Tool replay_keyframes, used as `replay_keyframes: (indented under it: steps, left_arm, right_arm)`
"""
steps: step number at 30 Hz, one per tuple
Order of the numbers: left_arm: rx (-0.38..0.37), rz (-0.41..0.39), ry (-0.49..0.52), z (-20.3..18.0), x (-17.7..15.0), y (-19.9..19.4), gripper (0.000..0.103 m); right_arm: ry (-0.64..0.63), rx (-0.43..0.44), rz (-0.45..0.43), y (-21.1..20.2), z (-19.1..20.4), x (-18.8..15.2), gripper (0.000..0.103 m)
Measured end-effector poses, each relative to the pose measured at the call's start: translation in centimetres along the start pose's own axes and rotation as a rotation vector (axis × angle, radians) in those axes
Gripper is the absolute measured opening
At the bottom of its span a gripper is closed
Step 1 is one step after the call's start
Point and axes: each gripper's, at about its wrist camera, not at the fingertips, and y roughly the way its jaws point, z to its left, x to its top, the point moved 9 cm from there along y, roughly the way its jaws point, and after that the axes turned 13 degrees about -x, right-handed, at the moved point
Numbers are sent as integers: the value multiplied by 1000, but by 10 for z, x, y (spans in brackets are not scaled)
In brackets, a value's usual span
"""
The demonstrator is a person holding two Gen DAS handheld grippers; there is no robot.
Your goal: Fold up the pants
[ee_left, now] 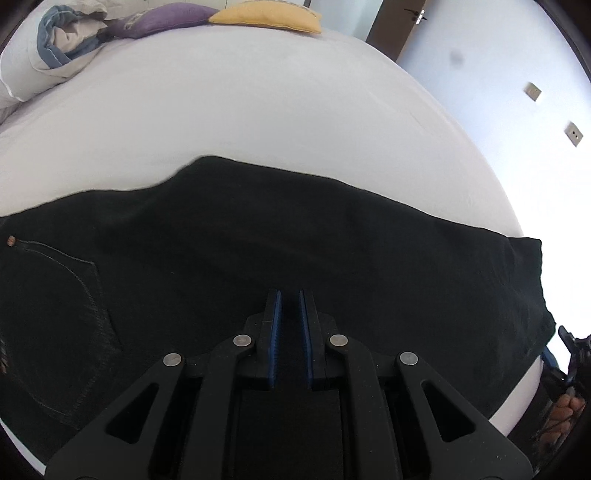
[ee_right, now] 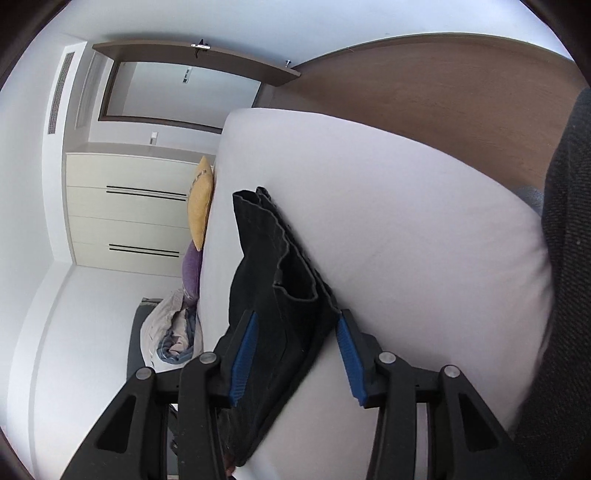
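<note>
Right up front we've got 2 grippers, 1 per hand. Our left gripper [ee_left: 290, 295] has its blue pads nearly pressed together with just a thin slit between them, and we can't see any cloth caught in that slit; it hangs over the dark fabric. Our right gripper [ee_right: 295, 317] is spread about halfway, with the pants' hem end lying between the pads but neither pad pressing on it.

Count-wise: 1 pair of pants [ee_left: 258, 236], 1 bed [ee_left: 229, 110], 2 small cushions, a yellow cushion [ee_left: 266, 16] and a purple cushion [ee_left: 162, 18], plus 1 bundled-up duvet [ee_left: 48, 55] at the far corner.

As for looks, the pants are black denim-like cloth with lighter stitching curving round a pocket and 1 copper rivet [ee_left: 11, 241] by it. They're laid flat on the white sheet near the front edge of the bed.

In the left wrist view their long axis runs side to side, pocket end at the left, leg end at the right hanging a bit past the mattress edge. The right wrist view is rolled, so there the legs run away from us, stacked, with wavy hems.
</note>
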Motion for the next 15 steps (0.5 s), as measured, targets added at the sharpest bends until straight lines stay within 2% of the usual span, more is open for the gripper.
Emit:
replay_keyframes:
  steps: [7, 10, 12, 14, 15]
  left_arm:
    - [-66, -47, -133, -18, -4, 17, 10]
    - [-60, -55, -133, -13, -3, 21, 10]
    - [-62, -64, -126, -12, -27, 5, 10]
    - [-65, -68, -129, -8, -38, 5, 10]
    - [-65, -69, -129, -7, -38, 5, 10]
  right_arm:
    - [58, 33, -35, 15, 13, 8, 47]
    - [69, 38, -42, 24, 23, 9, 47]
    - [59, 41, -49, 29, 28, 11, 47]
    - [51, 35, -45, 38, 31, 12, 36]
    - [54, 32, -39, 42, 30, 14, 24]
